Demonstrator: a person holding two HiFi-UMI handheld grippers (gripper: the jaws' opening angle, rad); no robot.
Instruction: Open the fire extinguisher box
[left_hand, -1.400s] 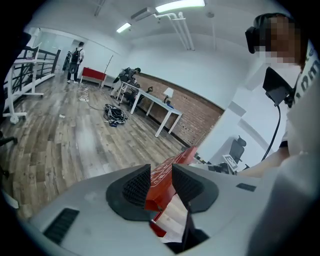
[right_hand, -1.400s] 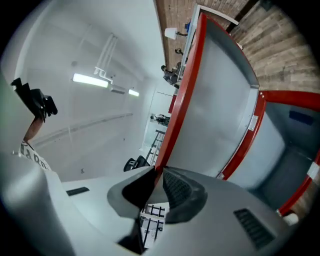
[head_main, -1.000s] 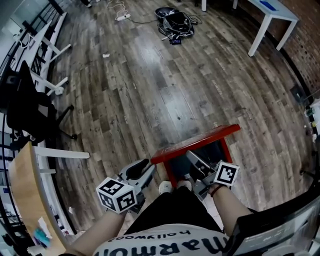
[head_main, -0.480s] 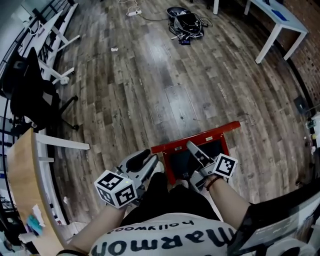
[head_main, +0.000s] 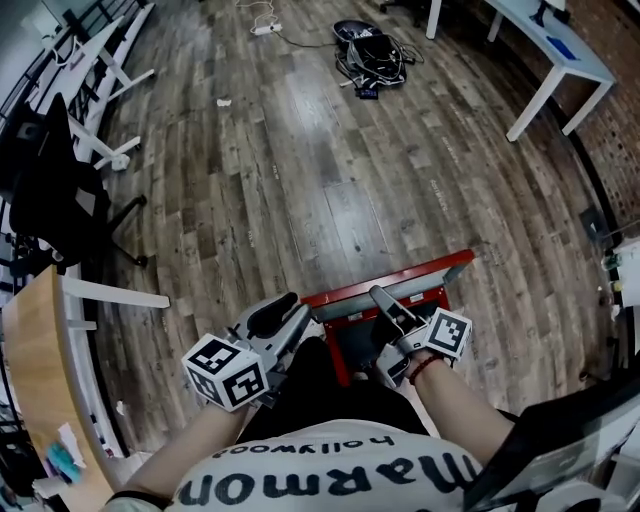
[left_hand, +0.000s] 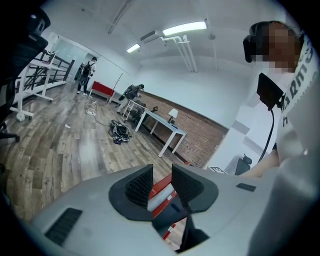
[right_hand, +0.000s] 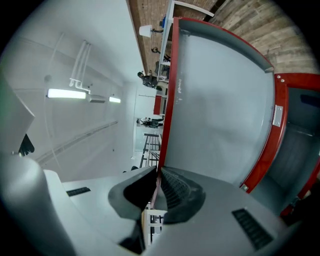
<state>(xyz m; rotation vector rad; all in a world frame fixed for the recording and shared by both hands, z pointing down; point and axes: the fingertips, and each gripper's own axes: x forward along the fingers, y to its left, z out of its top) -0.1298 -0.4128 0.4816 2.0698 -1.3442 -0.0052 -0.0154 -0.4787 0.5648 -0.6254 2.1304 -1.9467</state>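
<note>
since a second ago the right gripper (right_hand: 158, 176) has shifted a little with the door (right_hand: 220, 100), and it stays clamped on the door's thin red edge. the fire extinguisher box (head_main: 335, 350) lies at the person's feet, door swung up, so it looks nearly open. just left of the box, the left gripper (left_hand: 162, 180) hangs parted and empty.

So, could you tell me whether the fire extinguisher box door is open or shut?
Open: the door stands swung away from the box, showing its inside, its red edge pinched in the right gripper.
</note>
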